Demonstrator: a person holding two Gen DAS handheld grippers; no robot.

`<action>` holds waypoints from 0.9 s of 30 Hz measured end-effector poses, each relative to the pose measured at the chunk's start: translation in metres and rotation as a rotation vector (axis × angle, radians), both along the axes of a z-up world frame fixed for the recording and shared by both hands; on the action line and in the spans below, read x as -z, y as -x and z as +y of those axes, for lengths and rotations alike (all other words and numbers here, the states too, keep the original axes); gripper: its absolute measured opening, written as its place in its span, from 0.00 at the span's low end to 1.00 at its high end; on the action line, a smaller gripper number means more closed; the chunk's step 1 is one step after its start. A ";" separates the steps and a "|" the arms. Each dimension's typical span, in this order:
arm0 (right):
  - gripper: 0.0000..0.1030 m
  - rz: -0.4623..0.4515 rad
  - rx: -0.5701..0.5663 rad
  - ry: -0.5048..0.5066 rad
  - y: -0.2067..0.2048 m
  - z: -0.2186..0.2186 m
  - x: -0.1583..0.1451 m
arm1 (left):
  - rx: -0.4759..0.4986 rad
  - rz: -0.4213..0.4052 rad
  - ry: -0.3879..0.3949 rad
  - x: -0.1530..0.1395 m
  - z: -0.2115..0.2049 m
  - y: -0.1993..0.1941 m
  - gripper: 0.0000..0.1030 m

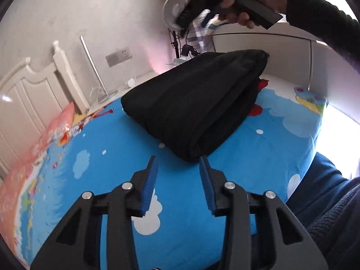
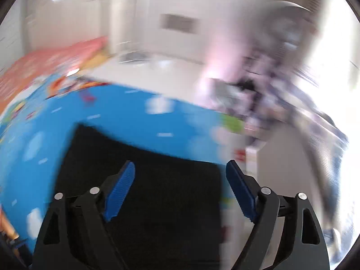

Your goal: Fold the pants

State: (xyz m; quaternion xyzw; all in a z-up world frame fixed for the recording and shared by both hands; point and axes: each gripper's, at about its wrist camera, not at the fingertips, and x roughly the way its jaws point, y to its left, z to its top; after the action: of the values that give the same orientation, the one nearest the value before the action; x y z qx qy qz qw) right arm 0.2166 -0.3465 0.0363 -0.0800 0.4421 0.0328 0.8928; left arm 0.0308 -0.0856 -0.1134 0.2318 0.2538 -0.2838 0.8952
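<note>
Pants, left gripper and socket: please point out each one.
pants (image 1: 193, 103), left wrist view, top of the folded bundle
left gripper (image 1: 178, 160), left wrist view, between its fingertips
socket (image 1: 118, 56), left wrist view, plate centre

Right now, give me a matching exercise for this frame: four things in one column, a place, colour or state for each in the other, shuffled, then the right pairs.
Things:
1. pants
2. left gripper
3. bed sheet
4. headboard

Descriptions:
A. white, at the bed's far-left end
B. blue with white clouds
C. black, folded into a compact bundle
D. open, empty, just short of the bundle

Pairs: 1-C, 2-D, 3-B, 4-A
</note>
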 end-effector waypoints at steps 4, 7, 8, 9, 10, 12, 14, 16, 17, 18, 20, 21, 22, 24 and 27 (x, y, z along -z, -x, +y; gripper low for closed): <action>0.77 0.097 -0.199 0.056 -0.017 0.096 0.033 | -0.010 -0.018 -0.019 0.003 -0.009 -0.014 0.29; 0.76 0.139 -0.265 0.107 -0.034 0.138 0.056 | 0.000 -0.014 -0.050 0.018 -0.018 -0.027 0.23; 0.77 0.147 -0.273 0.111 -0.040 0.143 0.060 | -0.001 -0.013 -0.053 0.019 -0.019 -0.029 0.23; 0.77 0.154 -0.283 0.117 -0.045 0.151 0.065 | 0.008 -0.010 -0.052 0.019 -0.023 -0.032 0.23; 0.77 0.158 -0.289 0.132 -0.050 0.155 0.070 | 0.014 -0.008 -0.056 0.021 -0.025 -0.034 0.23; 0.76 0.177 -0.310 0.188 -0.057 0.168 0.084 | 0.015 -0.017 -0.082 0.026 -0.031 -0.037 0.22; 0.76 0.194 -0.309 0.215 -0.064 0.170 0.096 | -0.006 -0.009 -0.089 0.026 -0.034 -0.043 0.13; 0.74 0.208 -0.291 0.204 -0.069 0.167 0.109 | -0.002 -0.007 -0.090 0.025 -0.037 -0.043 0.08; 0.74 0.201 -0.271 0.178 -0.071 0.162 0.111 | 0.012 -0.021 -0.106 0.026 -0.039 -0.040 0.06; 0.74 0.198 -0.250 0.147 -0.073 0.156 0.113 | 0.036 -0.054 -0.138 0.028 -0.043 -0.030 0.05; 0.74 0.191 -0.215 0.093 -0.074 0.148 0.115 | 0.066 -0.093 -0.170 0.033 -0.051 -0.013 0.01; 0.75 0.178 -0.194 0.079 -0.075 0.146 0.116 | 0.079 -0.113 -0.190 0.037 -0.055 -0.004 0.01; 0.75 0.162 -0.172 0.070 -0.074 0.144 0.116 | 0.075 -0.130 -0.203 0.040 -0.057 -0.001 0.01; 0.75 0.121 -0.135 0.065 -0.071 0.143 0.118 | 0.058 -0.112 -0.183 0.040 -0.056 -0.005 0.01; 0.76 0.059 -0.088 0.112 -0.068 0.148 0.118 | 0.062 -0.124 -0.195 0.040 -0.059 -0.003 0.01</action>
State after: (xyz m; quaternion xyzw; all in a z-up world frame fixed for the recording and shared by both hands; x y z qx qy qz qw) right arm 0.2848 -0.1986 -0.0817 -0.1482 0.4655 0.0495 0.8712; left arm 0.0342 -0.1443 -0.1531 0.3424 0.2169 -0.2702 0.8733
